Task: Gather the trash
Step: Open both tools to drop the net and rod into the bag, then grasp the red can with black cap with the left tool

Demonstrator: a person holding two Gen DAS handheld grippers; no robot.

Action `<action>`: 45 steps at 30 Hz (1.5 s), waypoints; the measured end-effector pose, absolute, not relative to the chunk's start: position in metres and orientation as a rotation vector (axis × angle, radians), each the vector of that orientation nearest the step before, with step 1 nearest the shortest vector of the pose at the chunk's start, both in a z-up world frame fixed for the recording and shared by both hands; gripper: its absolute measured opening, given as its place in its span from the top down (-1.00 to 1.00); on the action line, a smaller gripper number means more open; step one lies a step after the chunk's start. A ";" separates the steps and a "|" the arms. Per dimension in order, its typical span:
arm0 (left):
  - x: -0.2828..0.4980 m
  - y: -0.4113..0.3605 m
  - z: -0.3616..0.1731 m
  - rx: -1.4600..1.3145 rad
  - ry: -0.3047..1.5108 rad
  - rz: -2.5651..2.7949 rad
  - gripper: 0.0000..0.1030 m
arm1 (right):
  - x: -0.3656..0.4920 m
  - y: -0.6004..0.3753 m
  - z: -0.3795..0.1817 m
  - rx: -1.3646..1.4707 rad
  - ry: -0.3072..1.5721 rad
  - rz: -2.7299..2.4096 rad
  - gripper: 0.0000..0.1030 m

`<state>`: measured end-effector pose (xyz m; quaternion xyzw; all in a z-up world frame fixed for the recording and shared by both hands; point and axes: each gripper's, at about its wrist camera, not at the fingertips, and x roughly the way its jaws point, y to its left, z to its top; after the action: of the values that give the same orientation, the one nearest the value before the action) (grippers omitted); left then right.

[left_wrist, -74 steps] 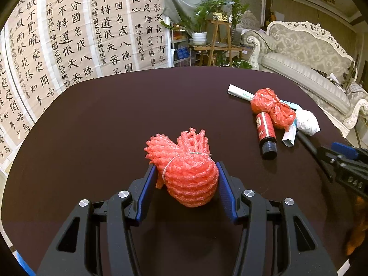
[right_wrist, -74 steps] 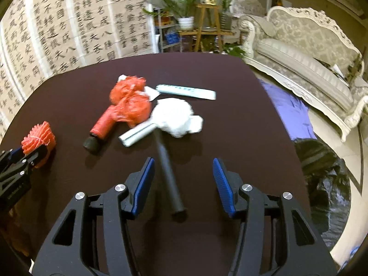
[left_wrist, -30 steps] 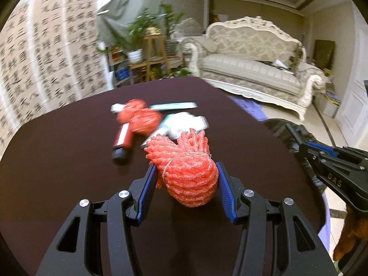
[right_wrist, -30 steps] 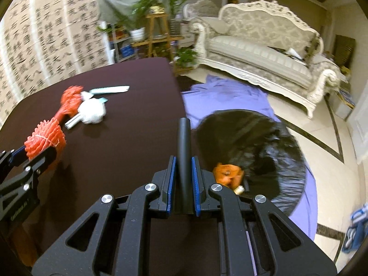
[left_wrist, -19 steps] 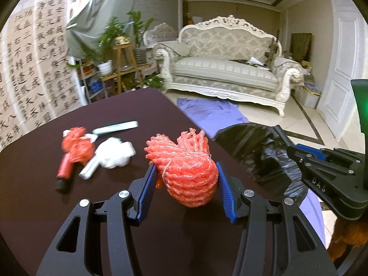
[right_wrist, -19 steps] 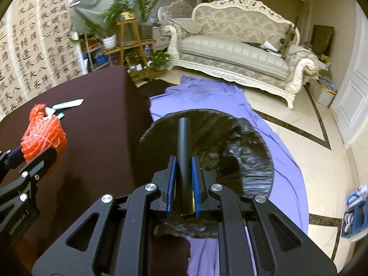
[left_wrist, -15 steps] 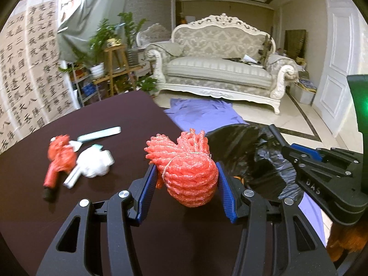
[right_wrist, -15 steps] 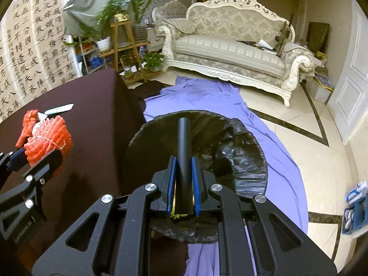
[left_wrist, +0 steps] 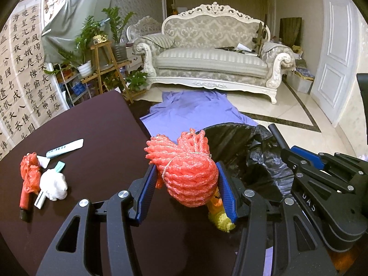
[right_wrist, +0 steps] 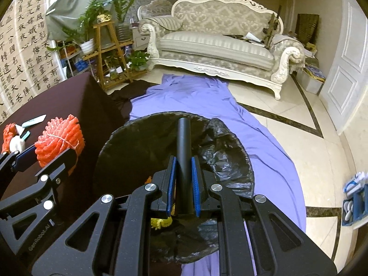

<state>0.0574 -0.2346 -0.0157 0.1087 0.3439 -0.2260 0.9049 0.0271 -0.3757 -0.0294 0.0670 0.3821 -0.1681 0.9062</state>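
Red-orange foam net bundle [left_wrist: 191, 179], ribbed mesh texture. Tube [right_wrist: 184, 151] matte black. Both tools black with blue pads [left_wrist: 147, 188]. Surface [left_wrist: 87, 133] dark maroon-brown. Bin bag [right_wrist: 225, 161] glossy black; cloth [right_wrist: 207, 101] on floor violet. Crumpled tissue [left_wrist: 54, 185] white. Sofa [left_wrist: 214, 53] cream, grey damask and stripes.

Red foam net bundle [left_wrist: 191, 179] tied with string, black tube [right_wrist: 184, 151] over bin bag [right_wrist: 230, 158]
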 end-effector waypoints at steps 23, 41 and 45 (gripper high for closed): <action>0.059 -0.201 -0.008 0.218 0.714 -0.395 -0.51 | 0.020 -0.357 -0.022 0.155 0.766 -0.344 0.17; 0.064 -0.074 0.001 0.124 0.716 -0.161 -0.51 | 0.050 -0.250 -0.011 0.073 0.771 -0.121 0.16; 0.069 -0.047 0.000 0.104 0.721 -0.101 -0.51 | 0.059 -0.224 -0.009 0.051 0.775 -0.064 0.16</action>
<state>0.0691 -0.0472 0.0003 0.0511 0.3526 -0.0494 0.9331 0.0592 -0.2245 -0.0093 0.0251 0.3777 -0.0314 0.9251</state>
